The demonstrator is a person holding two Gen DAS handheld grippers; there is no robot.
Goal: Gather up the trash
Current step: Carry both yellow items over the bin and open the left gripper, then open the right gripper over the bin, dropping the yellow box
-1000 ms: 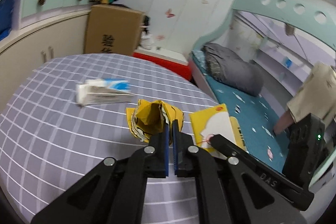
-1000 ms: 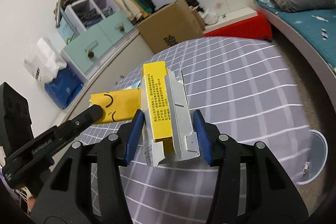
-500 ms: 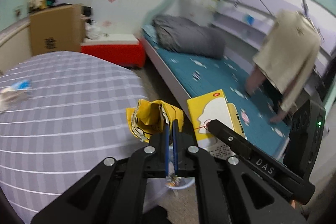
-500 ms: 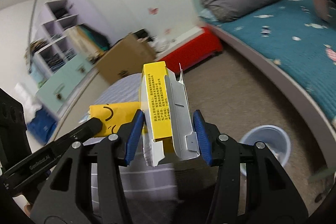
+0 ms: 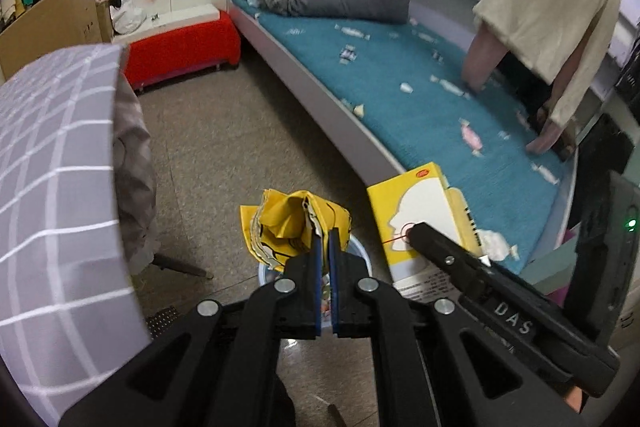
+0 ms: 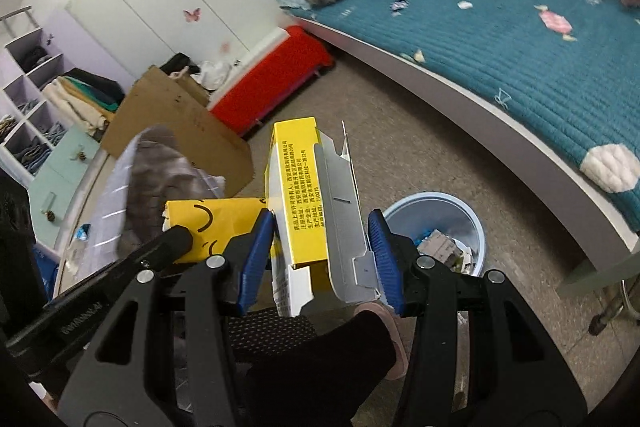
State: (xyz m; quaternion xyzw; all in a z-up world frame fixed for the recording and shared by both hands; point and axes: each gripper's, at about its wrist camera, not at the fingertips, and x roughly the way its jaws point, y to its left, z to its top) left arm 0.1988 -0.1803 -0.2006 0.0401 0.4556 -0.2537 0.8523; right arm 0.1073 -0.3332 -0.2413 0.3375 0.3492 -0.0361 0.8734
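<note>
From the left wrist view, the left tool (image 5: 325,247) has its blue pads pinched almost together on a crumpled yellow wrapper (image 5: 292,227), which sticks up from the tips. Directly beneath it on the floor, a pale blue bin (image 5: 362,259) is mostly hidden by the tool. To the left stands the checked surface (image 5: 52,163); to the right the yellow box (image 5: 420,211) shows, and farther right is the teal bed (image 5: 440,99).

From the right wrist view, the right tool (image 6: 322,247) stands half wide, its pads clamped on the yellow box (image 6: 298,195), upright with flaps open. The wrapper (image 6: 224,223) sits to its left. The bin (image 6: 436,227), holding scraps, stands on the floor just right of the tool.
</note>
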